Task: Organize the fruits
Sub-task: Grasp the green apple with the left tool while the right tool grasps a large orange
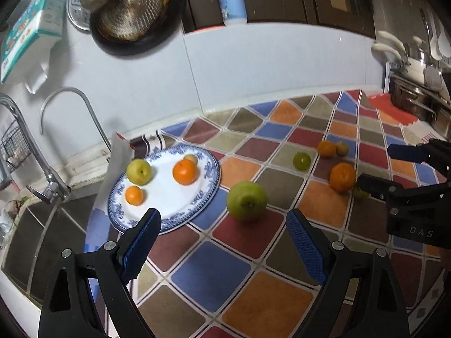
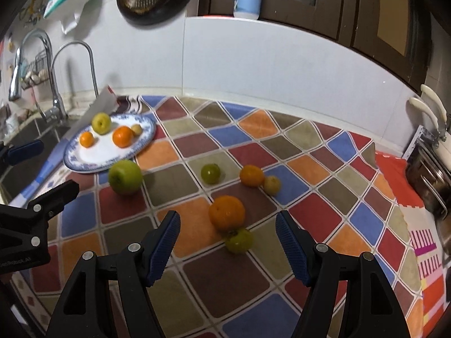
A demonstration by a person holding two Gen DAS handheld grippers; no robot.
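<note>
Where the white tiled wall meets it, the counter [image 2: 225, 278] wears a cloth of coloured diamond patches, with a sink [image 1: 33, 242] and two curved taps [image 1: 84, 109] at its nine o'clock end. Beside the sink sits a blue-rimmed plate [image 2: 81, 163] holding a yellow-green apple [image 2: 101, 123], two oranges and a small yellowish fruit. A big green apple [image 1: 246, 200] lies just off the plate's rim at four o'clock.

Only the right wrist view shows the small green fruit [image 2: 239, 240] plainly, touching a big orange [image 2: 227, 212] straight ahead of the right hand-held gripper [image 2: 227, 249]; from the left view a finger of that gripper mostly hides it. Farther back lie a green fruit [image 2: 210, 173], another orange [image 2: 251, 175] and a yellowish fruit touching it.

Both the left hand-held gripper [image 1: 224, 243] and the right one stand wide apart, holding nothing. A dark pan [image 1: 135, 14] hangs on the wall, a blue bottle [image 1: 231, 0] on the ledge.
</note>
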